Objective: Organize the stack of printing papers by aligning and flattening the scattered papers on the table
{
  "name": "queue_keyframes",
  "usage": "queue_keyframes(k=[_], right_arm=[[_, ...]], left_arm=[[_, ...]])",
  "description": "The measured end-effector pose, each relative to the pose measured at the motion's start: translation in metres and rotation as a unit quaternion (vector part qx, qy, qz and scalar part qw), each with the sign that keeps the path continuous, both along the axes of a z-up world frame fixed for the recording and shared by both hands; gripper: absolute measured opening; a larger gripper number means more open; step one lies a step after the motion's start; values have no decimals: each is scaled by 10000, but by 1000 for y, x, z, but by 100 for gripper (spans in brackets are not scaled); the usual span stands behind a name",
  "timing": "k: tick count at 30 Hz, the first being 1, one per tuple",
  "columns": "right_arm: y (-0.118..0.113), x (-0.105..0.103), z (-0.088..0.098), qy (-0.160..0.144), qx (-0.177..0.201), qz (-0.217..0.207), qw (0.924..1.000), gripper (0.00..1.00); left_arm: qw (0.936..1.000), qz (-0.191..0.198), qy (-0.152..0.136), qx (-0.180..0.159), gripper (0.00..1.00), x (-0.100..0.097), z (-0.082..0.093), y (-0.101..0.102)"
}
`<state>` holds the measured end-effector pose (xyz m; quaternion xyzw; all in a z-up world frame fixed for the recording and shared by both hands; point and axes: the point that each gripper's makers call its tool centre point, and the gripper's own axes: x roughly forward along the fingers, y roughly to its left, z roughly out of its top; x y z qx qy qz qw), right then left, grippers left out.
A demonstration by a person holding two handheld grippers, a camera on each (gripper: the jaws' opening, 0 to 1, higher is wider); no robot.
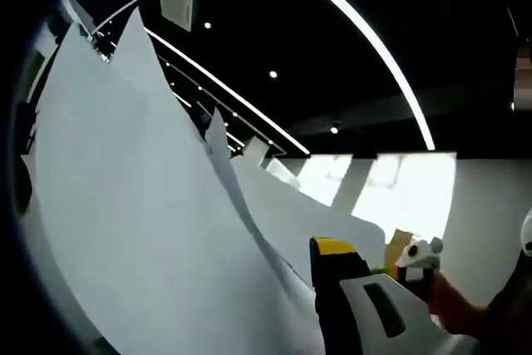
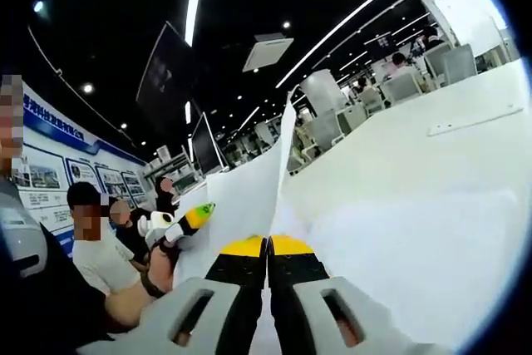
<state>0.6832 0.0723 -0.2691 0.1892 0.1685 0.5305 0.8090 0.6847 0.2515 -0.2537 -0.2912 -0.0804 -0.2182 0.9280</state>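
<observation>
The right gripper point(image 2: 268, 247) clamps its jaws on the papers point(image 2: 249, 193) — lifted edge-up beside the table point(image 2: 432, 197). The left gripper point(image 1: 332, 288) (one jaw visible) sits against papers; its grip cannot be judged.

Seated people point(image 2: 98, 243) by a wall poster display point(image 2: 50, 174), empty chairs point(image 2: 399, 89), ceiling light strips point(image 1: 378, 51).

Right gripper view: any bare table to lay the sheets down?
Yes: the white table lies bare right of the raised papers, out to a flat strip near its far edge. Crowded left: the left tongs, a hand and onlookers. The right tongs are shut on the papers.
</observation>
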Motion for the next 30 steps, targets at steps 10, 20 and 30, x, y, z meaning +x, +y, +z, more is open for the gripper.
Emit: queue_keyframes(k=[10, 20, 30], right_arm=[[5, -5, -1, 97, 45, 106, 9999, 0], [8, -11, 0, 151, 86, 198, 9997, 0], [11, -21, 7, 377, 338, 410, 9979, 0]], left_arm=[[10000, 8, 0, -56, 27, 1, 0, 3], [10000, 24, -8, -86, 28, 1, 0, 4], [10000, 29, -14, -80, 28, 0, 0, 4]])
